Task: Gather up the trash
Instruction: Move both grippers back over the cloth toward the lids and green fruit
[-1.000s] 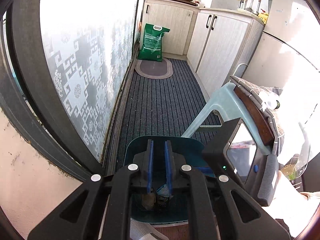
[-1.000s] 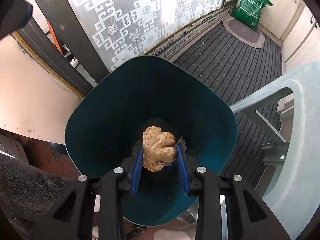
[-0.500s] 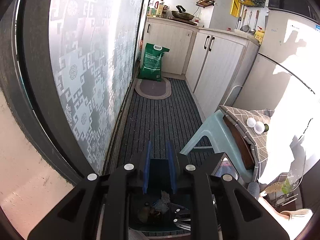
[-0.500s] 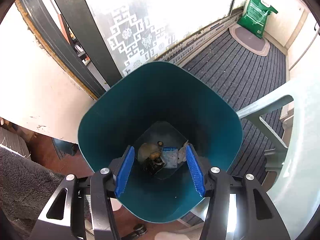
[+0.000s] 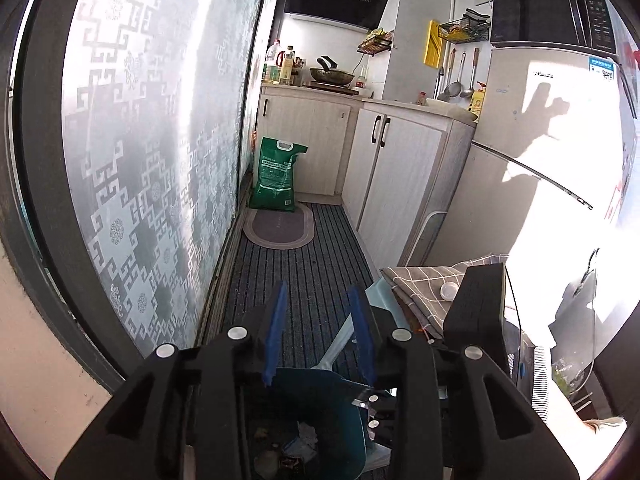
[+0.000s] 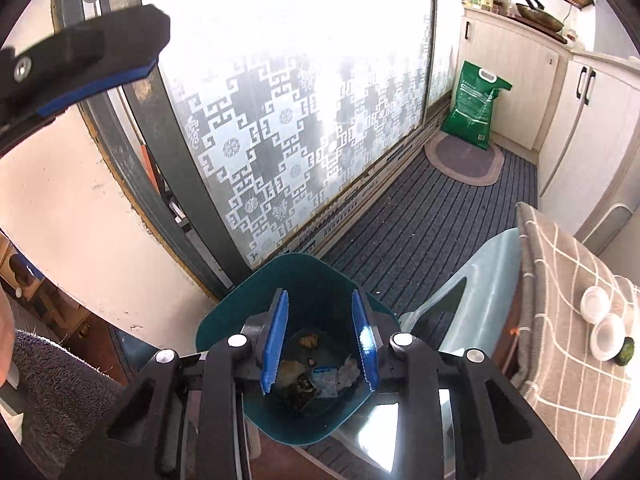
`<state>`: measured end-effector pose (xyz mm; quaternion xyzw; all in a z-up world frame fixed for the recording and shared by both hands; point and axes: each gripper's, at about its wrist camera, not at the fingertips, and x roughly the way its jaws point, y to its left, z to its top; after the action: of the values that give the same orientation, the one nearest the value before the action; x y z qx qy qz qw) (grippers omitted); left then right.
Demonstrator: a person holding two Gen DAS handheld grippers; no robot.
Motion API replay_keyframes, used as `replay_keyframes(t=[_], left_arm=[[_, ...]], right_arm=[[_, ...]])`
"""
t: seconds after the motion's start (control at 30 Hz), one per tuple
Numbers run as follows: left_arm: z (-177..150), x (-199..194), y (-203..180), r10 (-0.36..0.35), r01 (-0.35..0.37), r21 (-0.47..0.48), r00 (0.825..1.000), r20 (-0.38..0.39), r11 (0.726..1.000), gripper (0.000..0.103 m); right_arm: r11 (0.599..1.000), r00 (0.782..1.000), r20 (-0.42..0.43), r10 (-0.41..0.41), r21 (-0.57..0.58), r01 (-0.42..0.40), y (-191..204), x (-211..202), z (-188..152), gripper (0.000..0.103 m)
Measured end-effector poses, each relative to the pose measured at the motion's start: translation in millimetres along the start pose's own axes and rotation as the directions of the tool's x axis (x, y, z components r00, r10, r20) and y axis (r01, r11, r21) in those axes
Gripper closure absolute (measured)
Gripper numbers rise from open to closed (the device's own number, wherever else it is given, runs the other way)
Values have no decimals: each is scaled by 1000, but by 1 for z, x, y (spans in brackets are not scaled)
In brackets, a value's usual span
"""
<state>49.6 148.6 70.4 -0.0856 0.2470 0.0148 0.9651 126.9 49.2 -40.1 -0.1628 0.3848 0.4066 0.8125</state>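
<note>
Trash [image 6: 316, 372] is lying at the bottom of the teal bin [image 6: 240, 308], under both tools. Right tool [image 6: 320, 344] is hanging above the bin mouth, fingers [image 6: 275, 340] narrowly apart and gripping nothing; its jaws have just been closing, with only air between them. Left tool [image 5: 318, 336] is sitting over the bin's [image 5: 344, 412] near edge, pointing along the floor mat [image 5: 300, 280], blue pads [image 5: 276, 332] narrowly apart and empty; its jaws have just been opening. In the right view one left finger is showing at top left. Inside the bin: a ginger piece [image 6: 309, 340], a blue wrapper [image 6: 326, 376], crumpled paper [image 6: 347, 372], some dark scraps. Bin is standing on the floor between the patterned glass door [image 6: 288, 120] and a pale stool [image 6: 472, 280]. Just right of the stool a checked cloth [image 6: 568, 280] is carrying two white caps [image 6: 600, 316] and a small green item [image 6: 625, 351]. Green sack [image 6: 474, 106] is leaning by the cabinets [image 6: 516, 60] at the far end, behind an oval rug [image 6: 466, 160].
</note>
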Motion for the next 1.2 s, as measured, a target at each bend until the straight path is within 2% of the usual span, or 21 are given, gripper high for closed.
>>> replay_keyframes(t=[0.3, 0.47, 0.7, 0.9, 0.97, 1.03, 1.1, 1.2], left_arm=[[2, 21, -31, -24, 24, 21, 999, -21, 999, 65], [-2, 40, -57, -76, 77, 30, 996, -44, 997, 60], [-17, 83, -111, -131, 141, 65, 983, -131, 988, 59], [-36, 122, -151, -172, 194, 88, 963, -205, 977, 55], [-41, 134, -159, -189, 212, 77, 953, -236, 974, 55], [-46, 146, -169, -200, 225, 70, 944, -262, 972, 55], [-50, 157, -177, -207, 234, 64, 937, -282, 970, 53], [-53, 173, -189, -222, 247, 45, 926, -305, 968, 47]], right_arm=[[991, 992, 72, -104, 92, 98, -69, -47, -8, 71], [978, 983, 75, -168, 140, 157, -112, -69, -23, 71], [954, 970, 53, -237, 200, 222, -164, -88, -46, 71], [943, 968, 31, -247, 237, 233, -200, -93, -66, 71], [941, 967, 28, -252, 240, 238, -208, -94, -68, 68], [937, 964, 32, -265, 245, 250, -217, -97, -71, 58], [933, 962, 36, -272, 253, 255, -226, -100, -74, 52], [931, 961, 36, -275, 259, 257, -237, -101, -79, 49]])
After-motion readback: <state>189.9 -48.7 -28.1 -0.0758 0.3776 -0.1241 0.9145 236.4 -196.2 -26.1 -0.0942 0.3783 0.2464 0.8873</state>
